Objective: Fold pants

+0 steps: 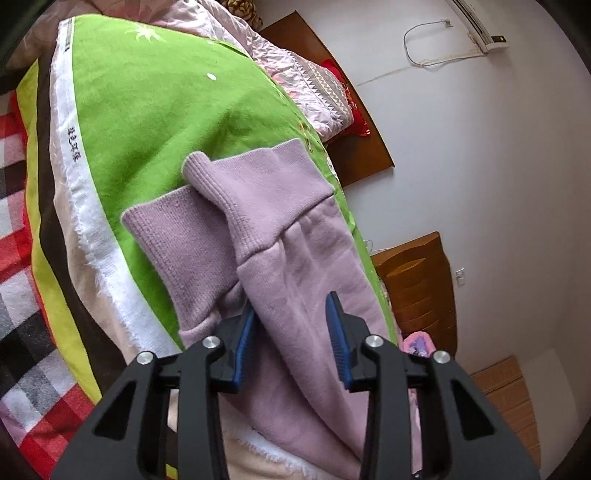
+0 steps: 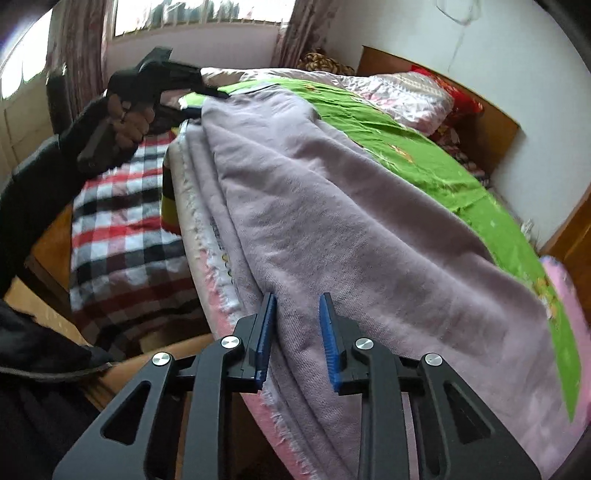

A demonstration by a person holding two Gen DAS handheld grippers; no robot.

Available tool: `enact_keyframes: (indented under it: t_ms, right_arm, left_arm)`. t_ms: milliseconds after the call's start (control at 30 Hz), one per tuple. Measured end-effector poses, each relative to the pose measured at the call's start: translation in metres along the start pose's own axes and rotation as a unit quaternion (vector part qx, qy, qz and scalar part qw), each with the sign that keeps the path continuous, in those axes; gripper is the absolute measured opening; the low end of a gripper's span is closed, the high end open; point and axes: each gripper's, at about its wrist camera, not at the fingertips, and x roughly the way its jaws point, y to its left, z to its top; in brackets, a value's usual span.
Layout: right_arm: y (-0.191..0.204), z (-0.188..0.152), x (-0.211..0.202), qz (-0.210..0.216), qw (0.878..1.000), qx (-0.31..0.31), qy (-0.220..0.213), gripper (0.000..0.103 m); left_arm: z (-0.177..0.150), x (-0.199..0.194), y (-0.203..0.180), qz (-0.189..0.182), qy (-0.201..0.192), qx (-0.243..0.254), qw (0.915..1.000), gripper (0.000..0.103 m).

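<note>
Lilac fleece pants (image 1: 295, 266) lie lengthwise on a green blanket (image 1: 155, 122) on the bed. Their two ribbed cuffs (image 1: 258, 192) overlap at the far end in the left wrist view. My left gripper (image 1: 291, 306) is open, its blue pads straddling a fold of the pant leg near the cuffs. In the right wrist view the pants (image 2: 332, 221) stretch away along the bed edge. My right gripper (image 2: 297, 306) is open, its pads either side of the waist-end fabric. The left gripper (image 2: 166, 77) shows far off in a hand at the pants' other end.
A red, white and black checked blanket (image 2: 125, 236) hangs over the bed side. Pink quilts and pillows (image 2: 406, 96) lie by the wooden headboard (image 2: 498, 122). A wooden nightstand (image 1: 417, 280) stands by the wall. A window (image 2: 192, 18) is behind the bed.
</note>
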Motion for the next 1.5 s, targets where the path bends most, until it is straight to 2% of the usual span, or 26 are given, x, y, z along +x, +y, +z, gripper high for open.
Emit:
enact_keyframes:
  t_ms: [67, 133, 233, 267, 300, 333, 533, 633, 700, 800, 900, 933, 967, 1000, 1033, 1067, 1100, 1133, 1200, 1233, 1300, 1333, 1400, 1467, 1500]
  right_arm:
    - [0.004, 0.000, 0.000, -0.004, 1.000, -0.013, -0.001, 0.026]
    - [0.004, 0.000, 0.000, -0.007, 1.000, -0.023, -0.001, 0.026]
    - [0.005, 0.000, 0.001, -0.007, 1.000, -0.027, -0.003, 0.024]
    - [0.007, -0.001, 0.000, -0.010, 0.999, -0.036, -0.006, 0.012]
    - [0.011, -0.002, -0.001, -0.016, 0.999, -0.051, -0.010, 0.008]
    - [0.015, -0.003, -0.001, -0.026, 0.998, -0.057, -0.013, 0.006]
    - [-0.002, 0.005, -0.034, -0.025, 0.998, -0.016, -0.062, 0.005]
    - [-0.006, 0.008, -0.051, -0.017, 0.997, -0.008, -0.072, 0.005]
    - [-0.006, 0.005, -0.048, -0.002, 0.998, -0.004, -0.061, 0.005]
    - [0.006, -0.006, -0.021, 0.016, 1.000, -0.017, -0.019, 0.005]
    - [0.004, -0.009, -0.017, 0.021, 1.000, -0.007, -0.016, 0.007]
    - [0.003, -0.009, -0.018, 0.022, 1.000, -0.004, -0.016, 0.011]
    - [0.002, -0.008, -0.019, 0.021, 1.000, -0.010, -0.011, 0.029]
    - [0.003, -0.010, -0.020, 0.017, 1.000, -0.016, -0.006, 0.056]
    - [0.004, -0.011, -0.021, 0.018, 1.000, -0.017, -0.004, 0.068]
    - [0.002, -0.012, -0.027, 0.029, 0.999, -0.012, -0.011, 0.072]
    - [-0.002, -0.012, -0.034, 0.044, 0.999, 0.002, -0.023, 0.072]
    - [-0.006, -0.011, -0.038, 0.052, 0.998, 0.012, -0.030, 0.072]
    - [-0.021, -0.010, -0.051, 0.068, 0.995, 0.047, -0.052, 0.072]
    - [-0.031, -0.009, -0.055, 0.072, 0.994, 0.061, -0.060, 0.072]
    - [-0.056, -0.007, -0.058, 0.056, 0.993, 0.086, -0.065, 0.072]
    - [-0.066, -0.007, -0.056, 0.051, 0.992, 0.094, -0.060, 0.072]
    - [-0.091, -0.007, -0.050, 0.047, 0.990, 0.119, -0.053, 0.072]
    - [-0.117, -0.010, -0.041, 0.064, 0.986, 0.148, -0.041, 0.072]
    - [-0.130, -0.012, -0.035, 0.064, 0.985, 0.159, -0.035, 0.073]
  left_arm:
    - [0.000, 0.002, 0.001, 0.007, 0.000, -0.002, 1.0000, 0.036]
    - [0.000, 0.003, 0.005, 0.001, 0.000, -0.014, 0.9999, 0.042]
    - [-0.001, 0.004, 0.003, 0.003, 0.000, -0.012, 0.9999, 0.040]
    - [-0.001, 0.005, 0.000, 0.011, -0.002, -0.007, 0.9999, 0.036]
    - [-0.002, 0.004, -0.003, 0.019, -0.005, -0.003, 0.9998, 0.011]
    - [-0.002, 0.003, -0.006, 0.027, -0.007, 0.002, 0.9996, 0.006]
    - [-0.001, -0.026, -0.050, 0.018, -0.043, 0.047, 0.9978, 0.005]
    - [-0.005, -0.047, -0.069, 0.034, -0.062, 0.075, 0.9947, 0.005]
    - [-0.008, -0.047, -0.063, 0.059, -0.053, 0.076, 0.9939, 0.006]
    - [-0.018, -0.033, -0.026, 0.106, -0.025, 0.031, 0.9936, 0.007]
    - [-0.026, -0.031, -0.003, 0.101, -0.027, 0.007, 0.9944, 0.018]
    - [-0.027, -0.033, 0.001, 0.087, -0.029, 0.003, 0.9957, 0.023]
    - [-0.026, -0.035, 0.001, 0.088, -0.031, 0.002, 0.9957, 0.025]
    - [-0.026, -0.039, 0.000, 0.096, -0.037, 0.006, 0.9947, 0.037]
    - [-0.025, -0.044, -0.005, 0.108, -0.048, 0.015, 0.9928, 0.051]
    - [-0.027, -0.053, -0.017, 0.151, -0.076, 0.032, 0.9851, 0.060]
    - [-0.029, -0.062, -0.030, 0.187, -0.103, 0.052, 0.9756, 0.063]
    - [-0.033, -0.071, -0.052, 0.211, -0.132, 0.093, 0.9641, 0.064]
    - [-0.041, -0.074, -0.089, 0.191, -0.134, 0.154, 0.9602, 0.066]
    - [-0.046, -0.070, -0.109, 0.173, -0.122, 0.185, 0.9596, 0.070]
    - [-0.061, -0.042, -0.154, 0.145, -0.053, 0.268, 0.9509, 0.072]
    - [-0.074, -0.025, -0.173, 0.139, -0.019, 0.308, 0.9409, 0.072]
    - [-0.102, 0.015, -0.206, 0.126, 0.051, 0.381, 0.9146, 0.072]
    - [-0.130, 0.056, -0.229, 0.122, 0.114, 0.430, 0.8872, 0.072]
    - [-0.135, 0.072, -0.236, 0.118, 0.134, 0.441, 0.8796, 0.071]
